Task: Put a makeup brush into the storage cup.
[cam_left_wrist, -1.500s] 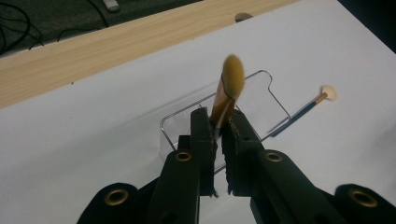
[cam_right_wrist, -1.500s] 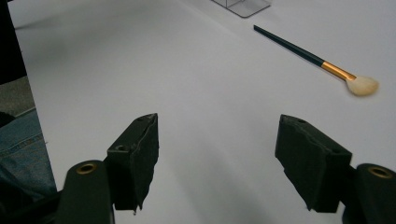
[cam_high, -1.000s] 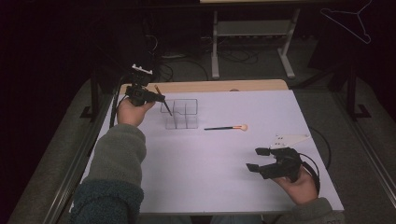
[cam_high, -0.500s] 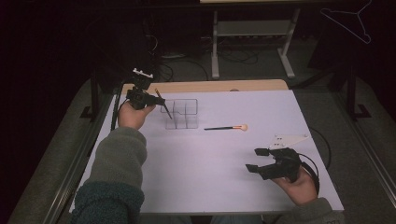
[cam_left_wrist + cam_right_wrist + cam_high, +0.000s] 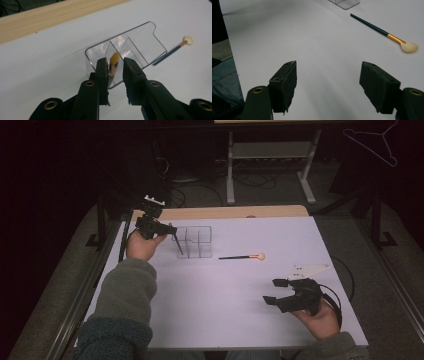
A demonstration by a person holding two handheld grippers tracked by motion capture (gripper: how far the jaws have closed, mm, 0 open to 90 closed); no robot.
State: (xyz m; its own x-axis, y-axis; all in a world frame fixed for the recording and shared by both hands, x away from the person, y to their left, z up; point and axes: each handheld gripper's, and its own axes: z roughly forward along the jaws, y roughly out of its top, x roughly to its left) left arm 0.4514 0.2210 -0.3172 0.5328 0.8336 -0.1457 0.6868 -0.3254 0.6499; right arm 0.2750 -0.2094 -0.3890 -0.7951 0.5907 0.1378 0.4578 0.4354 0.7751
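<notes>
— Where is the thin brush [image 5: 113, 64] now?
— Over the near-left compartment of the clear organizer [image 5: 194, 241], tilted, between the left gripper [image 5: 114, 65]'s slightly parted jaws; whether they grip it I cannot tell. A second ago that gripper sat a little nearer and lower.
— And the rest?
— The second brush [image 5: 243, 256] lies unmoved just right of the organizer. The right gripper [image 5: 273, 291] stays near-right, jaws wide apart, over the white table [image 5: 225, 295].
</notes>
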